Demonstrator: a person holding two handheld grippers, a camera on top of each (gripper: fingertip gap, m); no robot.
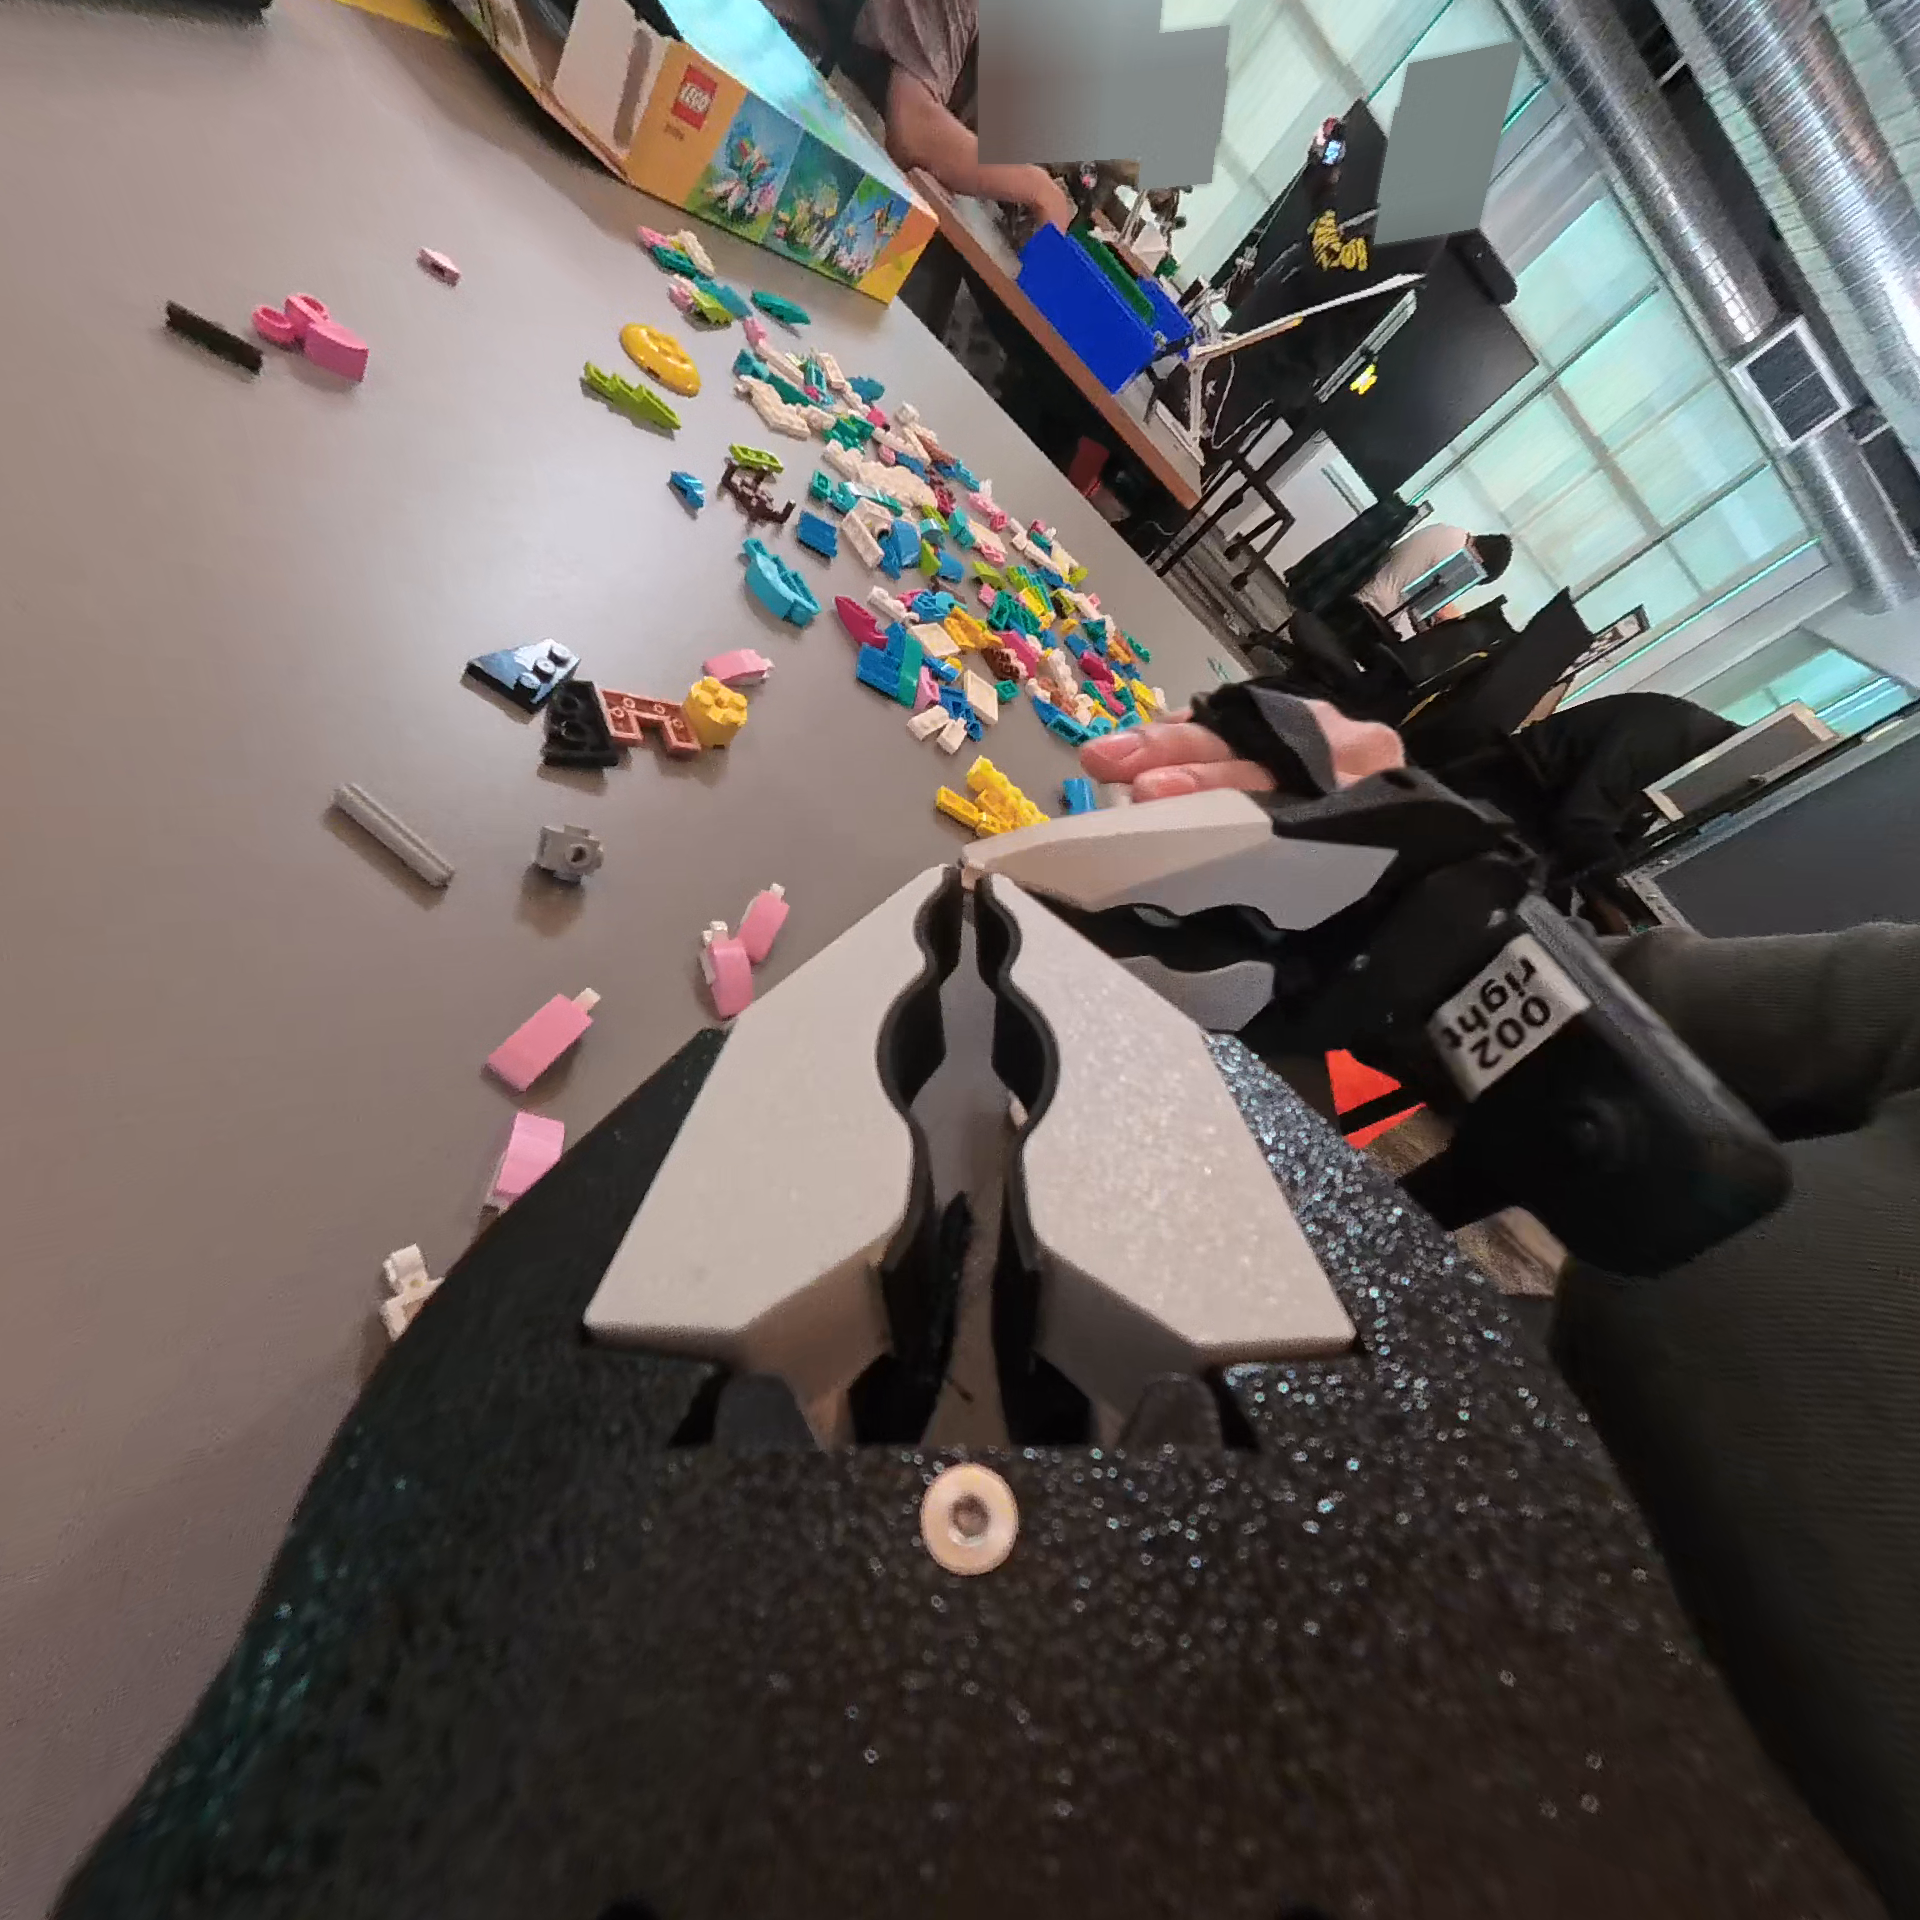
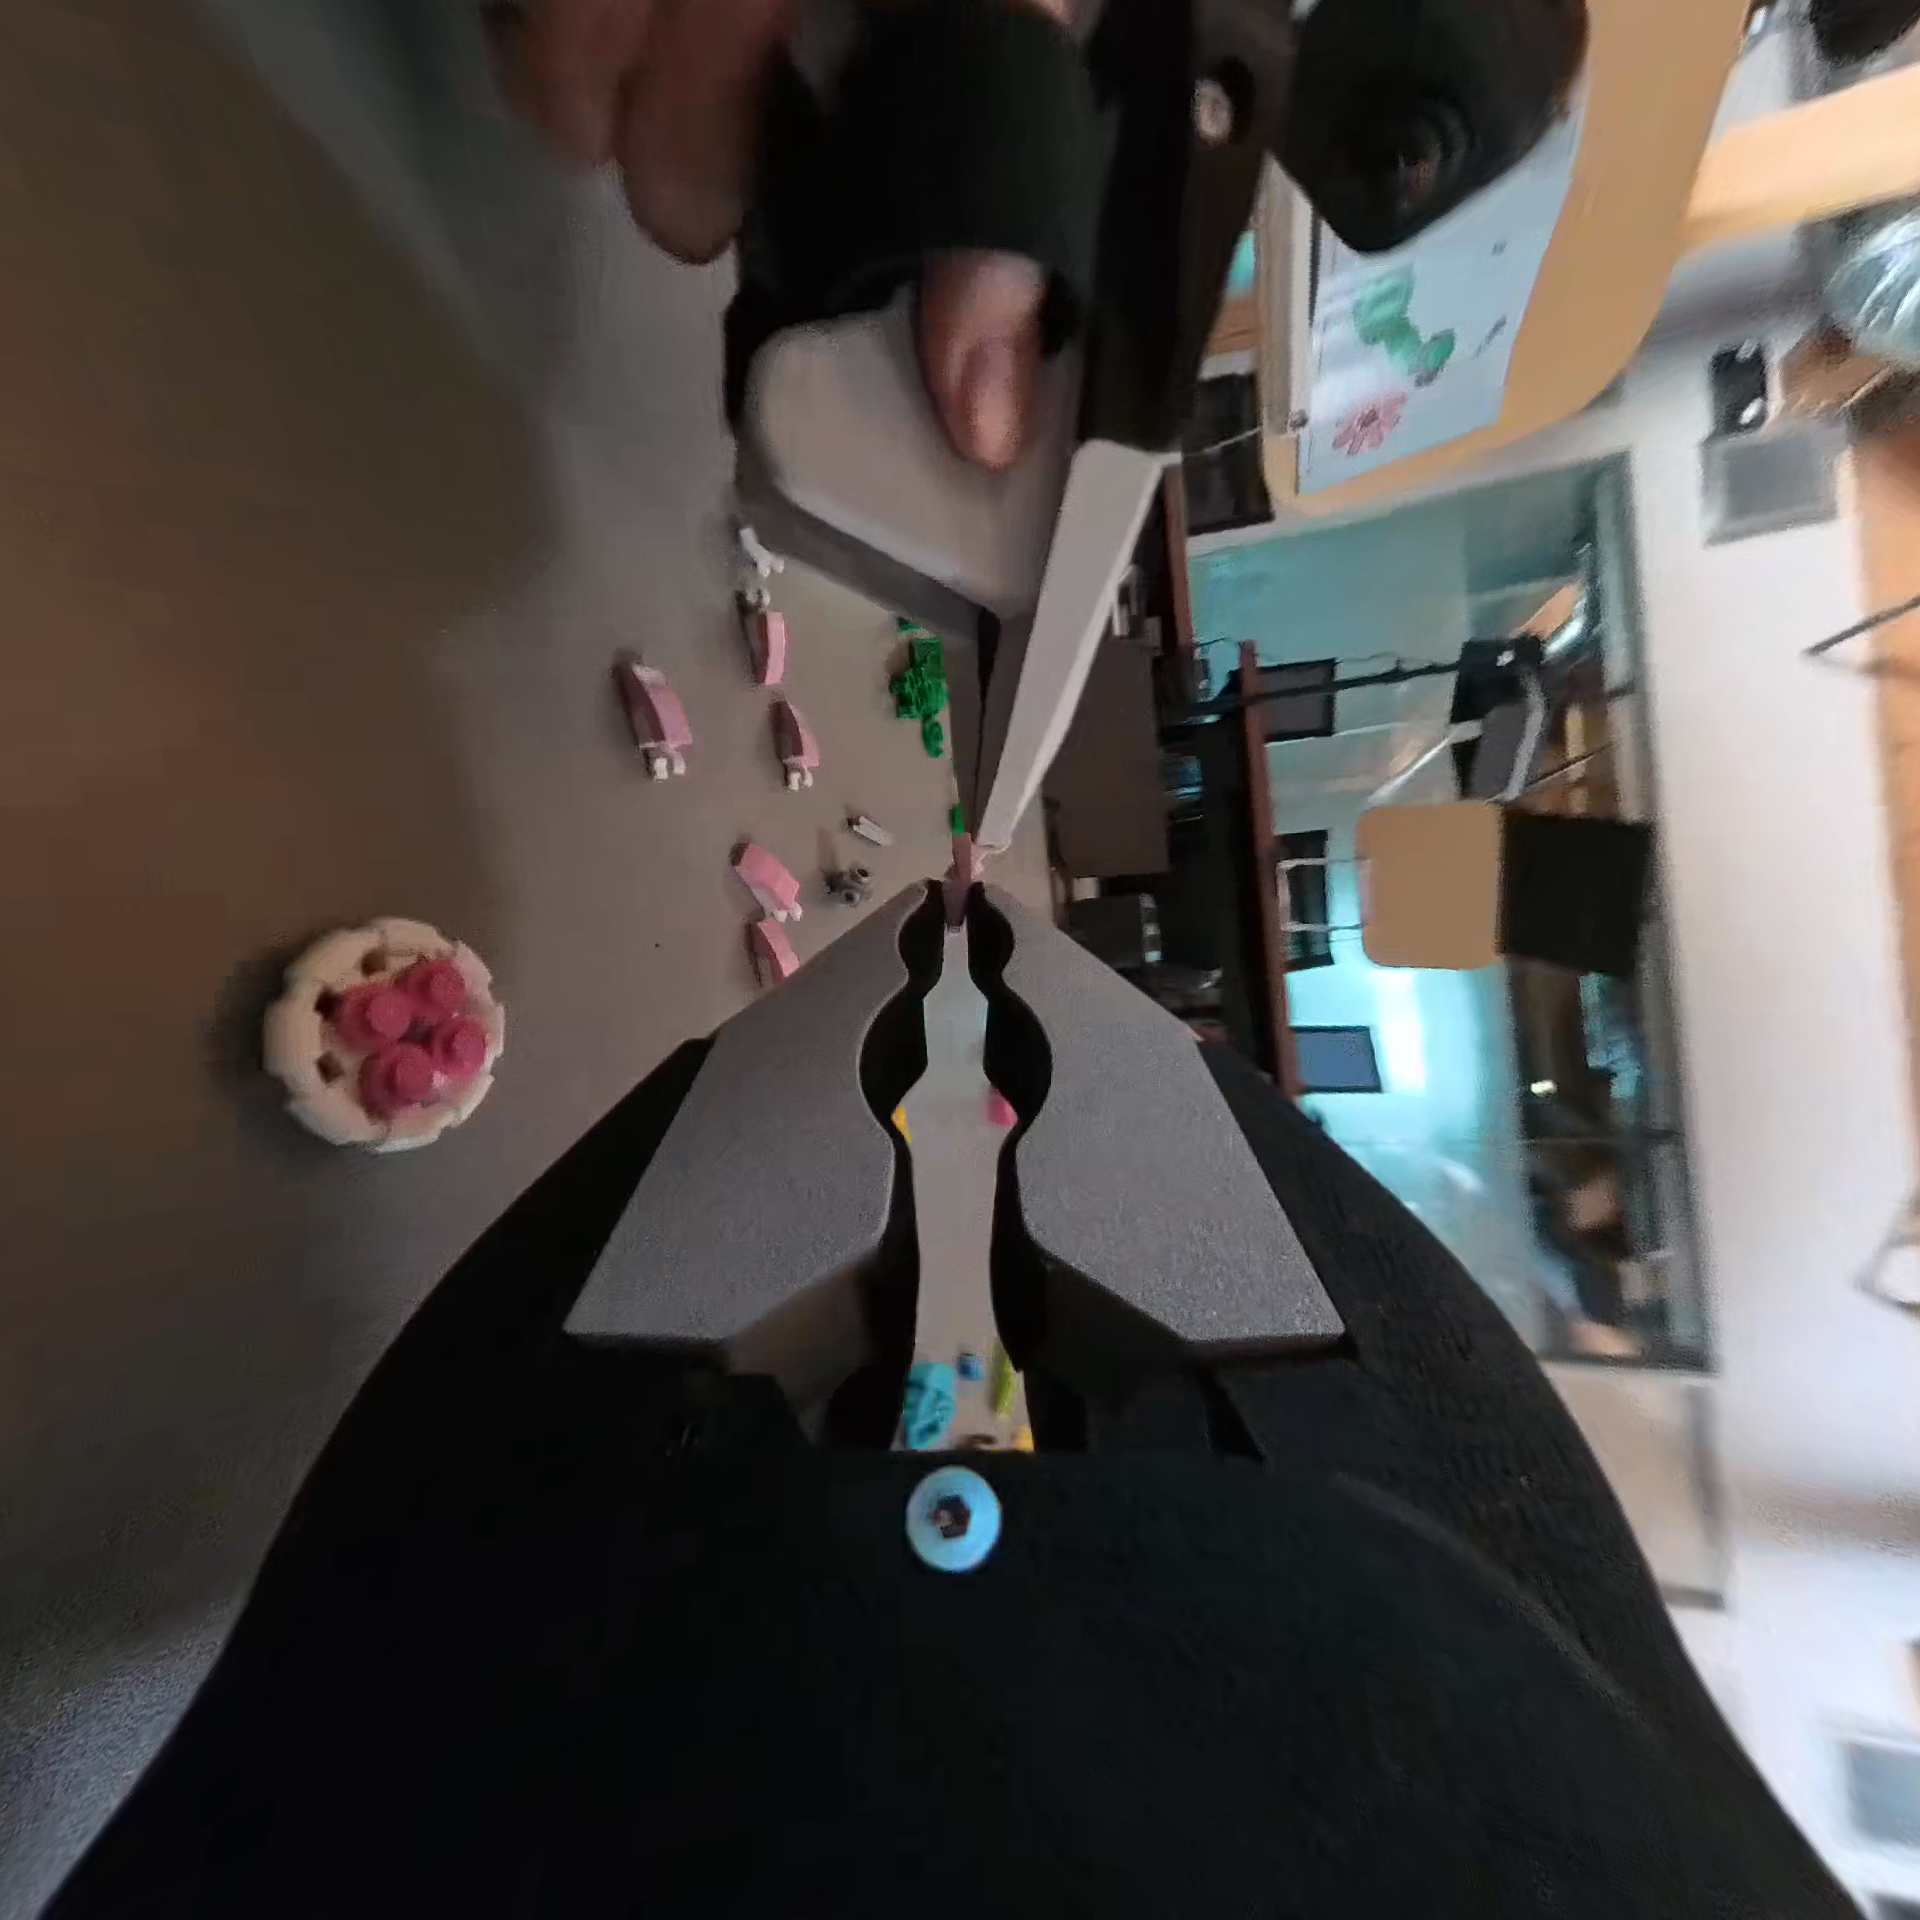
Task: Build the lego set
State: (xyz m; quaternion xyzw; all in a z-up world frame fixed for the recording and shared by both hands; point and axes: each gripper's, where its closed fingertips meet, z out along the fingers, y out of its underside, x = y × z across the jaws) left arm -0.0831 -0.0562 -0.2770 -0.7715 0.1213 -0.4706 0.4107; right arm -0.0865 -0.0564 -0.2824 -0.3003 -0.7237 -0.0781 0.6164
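We work over a grey table [image 1: 208, 623] that fills most of both views. At its far edge lies the set's box [image 1: 748, 156], and in front of it spreads a big heap of loose bricks [image 1: 966, 582] in white, blue, teal, yellow and pink. Nearer to us sit several pink petal pieces [image 1: 540, 1039], a grey bar [image 1: 393, 834] and a small black-and-brown cluster [image 1: 613, 717]. In the right wrist view a round white flower base with dark pink studs [image 2: 384, 1034] rests on the table, well apart from the petals. Our left gripper [image 1: 966, 883] and right gripper [image 2: 954, 902] meet tip to tip above the table. The right one's jaws are narrow and pinch a small pink piece [image 2: 956, 906]. The left one's jaws are nearly together; we cannot tell whether they grip the same piece.
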